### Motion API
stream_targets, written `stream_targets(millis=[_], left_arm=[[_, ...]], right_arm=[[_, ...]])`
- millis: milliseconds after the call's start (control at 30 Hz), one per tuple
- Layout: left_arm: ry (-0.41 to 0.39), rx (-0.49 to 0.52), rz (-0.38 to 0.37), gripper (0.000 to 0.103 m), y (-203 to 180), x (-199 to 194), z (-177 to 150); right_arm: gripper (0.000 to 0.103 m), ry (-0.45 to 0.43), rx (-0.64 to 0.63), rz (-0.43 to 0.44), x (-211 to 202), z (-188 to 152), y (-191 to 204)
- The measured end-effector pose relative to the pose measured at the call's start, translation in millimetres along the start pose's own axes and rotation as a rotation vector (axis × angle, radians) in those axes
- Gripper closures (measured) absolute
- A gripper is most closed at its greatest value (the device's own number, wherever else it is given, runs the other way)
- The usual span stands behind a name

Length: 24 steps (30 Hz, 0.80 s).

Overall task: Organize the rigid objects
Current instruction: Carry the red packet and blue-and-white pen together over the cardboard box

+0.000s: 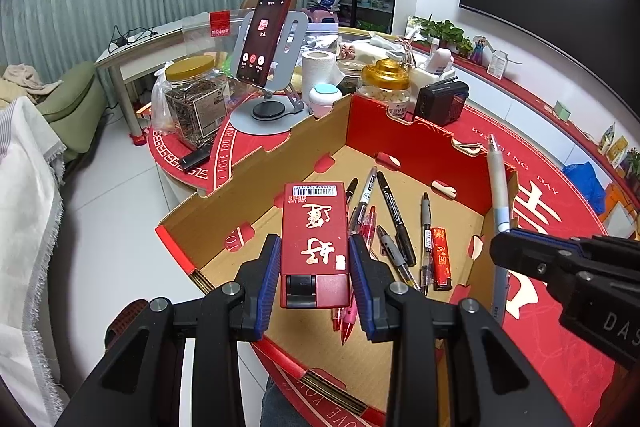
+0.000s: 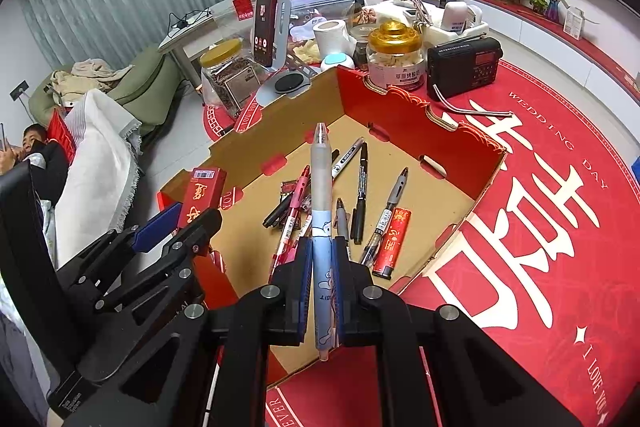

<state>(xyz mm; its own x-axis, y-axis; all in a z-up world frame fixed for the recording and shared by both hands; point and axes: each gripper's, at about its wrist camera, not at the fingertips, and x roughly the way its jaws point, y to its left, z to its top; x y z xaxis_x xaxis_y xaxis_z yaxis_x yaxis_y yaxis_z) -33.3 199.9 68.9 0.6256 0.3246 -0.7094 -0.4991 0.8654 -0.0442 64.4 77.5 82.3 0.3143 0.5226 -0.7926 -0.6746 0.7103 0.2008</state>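
An open red cardboard box (image 1: pixel 384 123) (image 2: pixel 404 107) with a brown floor lies on the red round table. Several pens (image 1: pixel 394 223) (image 2: pixel 360 187) and a small red lighter (image 1: pixel 440 257) (image 2: pixel 392 241) rest on its floor. My left gripper (image 1: pixel 314 257) is shut on a red rectangular box with gold characters (image 1: pixel 314 227) (image 2: pixel 202 195), held above the box's near left part. My right gripper (image 2: pixel 322 263) is shut on a light blue pen (image 2: pixel 322 211) (image 1: pixel 498 187), which points forward over the box. In the left wrist view the right gripper (image 1: pixel 504 249) shows at the right, its blue pen upright.
Behind the box stand a phone on a grey stand (image 1: pixel 262 43), two gold-lidded jars (image 1: pixel 194 99) (image 2: pixel 396 55), a paper roll (image 1: pixel 318 71) and a black radio (image 2: pixel 464 67). A person (image 2: pixel 32 151) lies on a sofa at the left. White floor lies left of the table.
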Motion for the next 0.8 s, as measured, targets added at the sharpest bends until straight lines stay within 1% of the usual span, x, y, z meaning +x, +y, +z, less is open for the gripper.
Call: stream_targets(millis=[267, 800], left_arm=[[0.005, 0.003, 0.005, 0.066, -2, 2, -1], [0.043, 0.007, 0.007, 0.066, -3, 19, 4]], right_arm=[[0.092, 0.004, -0.008, -0.008, 3, 1, 0], [0.092, 0.029, -0.002, -0.027, 18, 8, -5]])
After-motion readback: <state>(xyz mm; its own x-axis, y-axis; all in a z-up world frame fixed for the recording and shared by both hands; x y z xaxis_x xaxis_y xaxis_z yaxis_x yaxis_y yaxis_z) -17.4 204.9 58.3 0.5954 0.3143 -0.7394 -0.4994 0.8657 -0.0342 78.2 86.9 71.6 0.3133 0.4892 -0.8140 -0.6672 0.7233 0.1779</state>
